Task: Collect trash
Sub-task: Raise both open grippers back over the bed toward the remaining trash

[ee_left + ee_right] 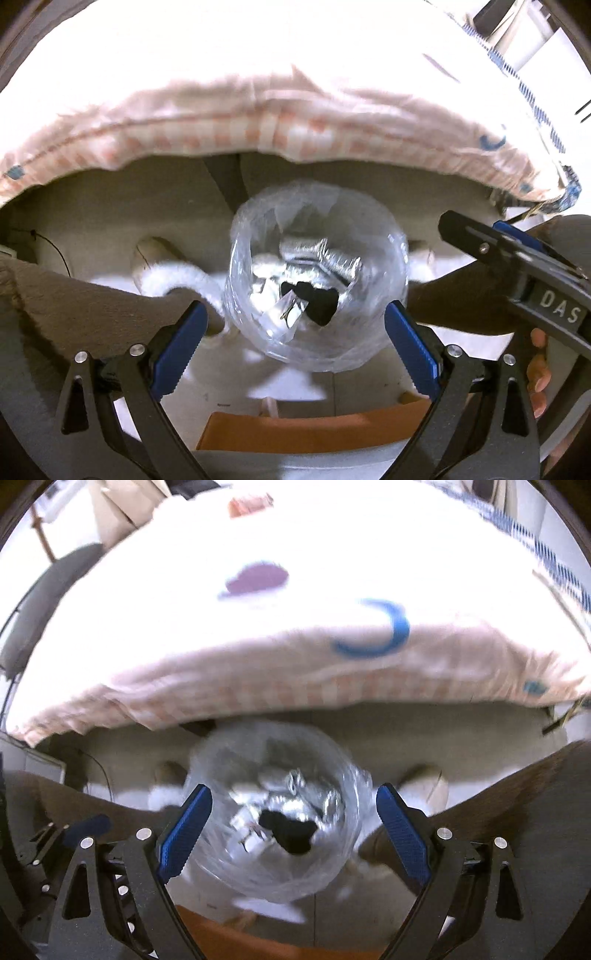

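Pale floor [332, 391] fills the lower part of both views, bounded at the far side by a bed whose checked pink-and-white cover [258, 125] overhangs a shadowed gap. Standing on the floor just in front of that gap is a bin lined with a clear plastic bag [319, 277]; its mouth faces straight up toward both cameras, so its long axis runs vertically. Inside lie crumpled silvery wrappers [321, 254], a dark scrap [314, 299] and a clear piece, all blurred in the right wrist view. Left claw [293, 341] points steeply down over the bin with its blue pads spread wide on either side of the rim, released and gripping nothing. Right claw [293, 829] holds the same downward pose, likewise released and empty; it also enters the left wrist view from the right edge, with fingers [537, 373] of the person's hand visible behind it. Brown-trousered legs and light slippers flank the bin. An orange edge [314, 428] lies near the cameras; open floor surrounds the bin.
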`<state>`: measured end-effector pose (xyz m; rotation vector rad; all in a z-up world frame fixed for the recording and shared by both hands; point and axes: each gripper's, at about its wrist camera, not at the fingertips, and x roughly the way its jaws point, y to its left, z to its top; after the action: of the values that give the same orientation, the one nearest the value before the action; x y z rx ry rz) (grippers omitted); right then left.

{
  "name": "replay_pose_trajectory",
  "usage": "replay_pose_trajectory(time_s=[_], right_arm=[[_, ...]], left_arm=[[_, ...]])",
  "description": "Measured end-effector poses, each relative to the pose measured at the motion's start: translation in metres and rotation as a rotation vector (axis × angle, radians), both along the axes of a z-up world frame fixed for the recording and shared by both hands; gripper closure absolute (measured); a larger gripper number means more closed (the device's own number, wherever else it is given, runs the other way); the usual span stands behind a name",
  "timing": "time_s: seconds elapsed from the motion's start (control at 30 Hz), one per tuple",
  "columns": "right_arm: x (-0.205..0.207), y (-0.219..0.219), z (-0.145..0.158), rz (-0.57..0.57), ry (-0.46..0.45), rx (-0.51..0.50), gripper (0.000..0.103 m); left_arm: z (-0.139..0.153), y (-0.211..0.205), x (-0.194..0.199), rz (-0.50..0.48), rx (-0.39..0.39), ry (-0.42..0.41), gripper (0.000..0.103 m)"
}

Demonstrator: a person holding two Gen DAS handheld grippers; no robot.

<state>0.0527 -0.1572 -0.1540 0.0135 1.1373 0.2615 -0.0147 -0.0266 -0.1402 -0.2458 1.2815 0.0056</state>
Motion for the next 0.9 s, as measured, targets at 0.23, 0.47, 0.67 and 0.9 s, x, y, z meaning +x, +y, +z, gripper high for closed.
replay_pose_trajectory(time_s=[0.23,0.47,0.67,0.9], right_arm=[[-0.004,0.007,0.048,0.068,-0.161,0.02,0.017],[0.02,0.011,0.074,0.105,-0.23,0.075,0.017],[0.052,0.012,0.077,0.101,-0.214,0.136,0.017],[0.099,0.024,0.074,0.132,-0.27,0.074,0.017]], left_arm=[[0.035,0.0,-0.003,-0.039,0.048,-0.117,0.009],[0.069,-0.003,0.015,-0.17,0.172,-0.271,0.009],[0.078,0.003,0.035,-0.215,0.215,-0.351,0.009],[0.072,0.015,0.072,-0.223,0.152,-0.355,0.009]])
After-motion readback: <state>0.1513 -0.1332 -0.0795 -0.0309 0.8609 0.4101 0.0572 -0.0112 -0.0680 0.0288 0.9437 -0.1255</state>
